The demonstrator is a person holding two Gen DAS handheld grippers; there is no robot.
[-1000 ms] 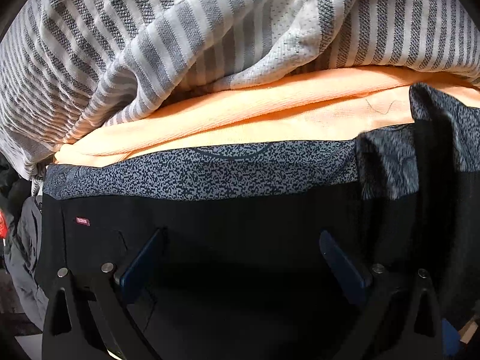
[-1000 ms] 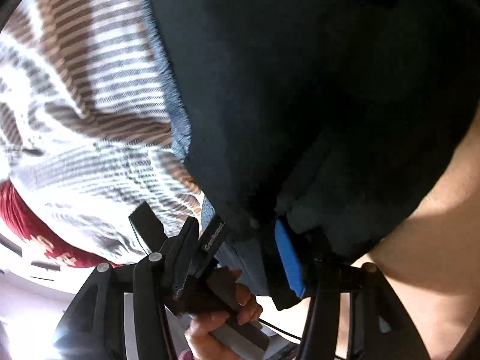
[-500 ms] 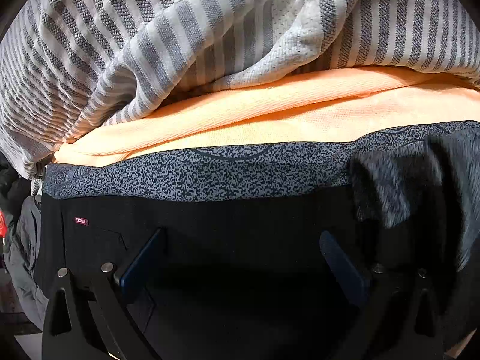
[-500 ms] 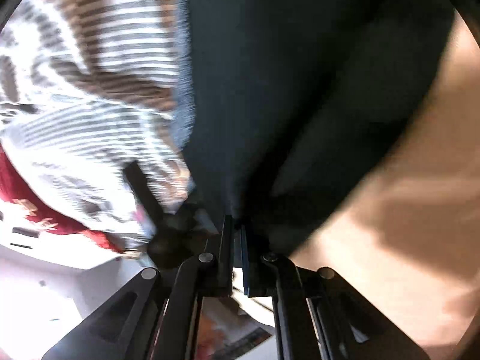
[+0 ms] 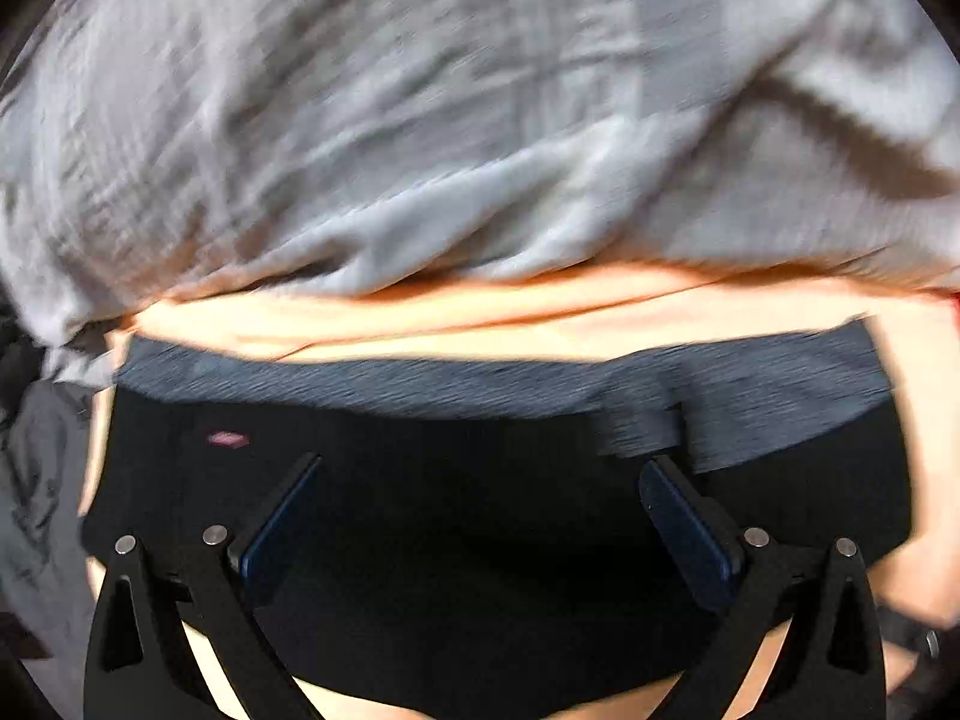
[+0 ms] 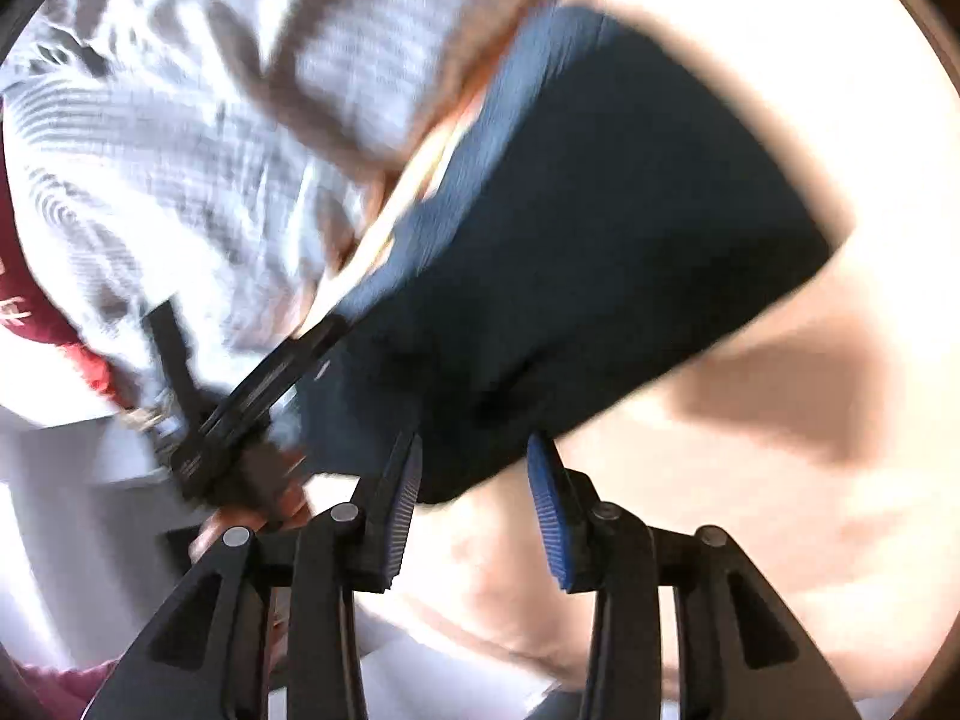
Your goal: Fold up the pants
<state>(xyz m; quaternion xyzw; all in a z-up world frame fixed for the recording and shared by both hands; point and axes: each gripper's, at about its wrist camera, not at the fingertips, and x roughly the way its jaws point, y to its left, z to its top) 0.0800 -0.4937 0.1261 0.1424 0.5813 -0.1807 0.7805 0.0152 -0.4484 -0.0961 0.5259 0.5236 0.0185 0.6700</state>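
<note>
The black pants (image 5: 480, 510) lie folded flat on a peach surface, with a speckled grey waistband (image 5: 420, 381) along the far edge. My left gripper (image 5: 480, 474) is open just above the black cloth, its jaws wide apart and empty. In the right wrist view the folded pants (image 6: 600, 240) show as a dark block. My right gripper (image 6: 474, 456) is open at the pants' near corner, with the cloth edge between the jaws and not pinched. The left gripper (image 6: 252, 402) and the hand holding it show at the left.
A grey-and-white striped garment (image 5: 420, 120) is heaped behind the pants. The peach surface (image 6: 780, 480) spreads to the right of the pants. A dark grey garment (image 5: 42, 510) lies at the left edge. Red cloth (image 6: 36, 312) shows at the far left.
My right gripper was shut on the pants' edge half a second ago; it has opened and let go. The folded-over part now lies flat. Both views are blurred by movement.
</note>
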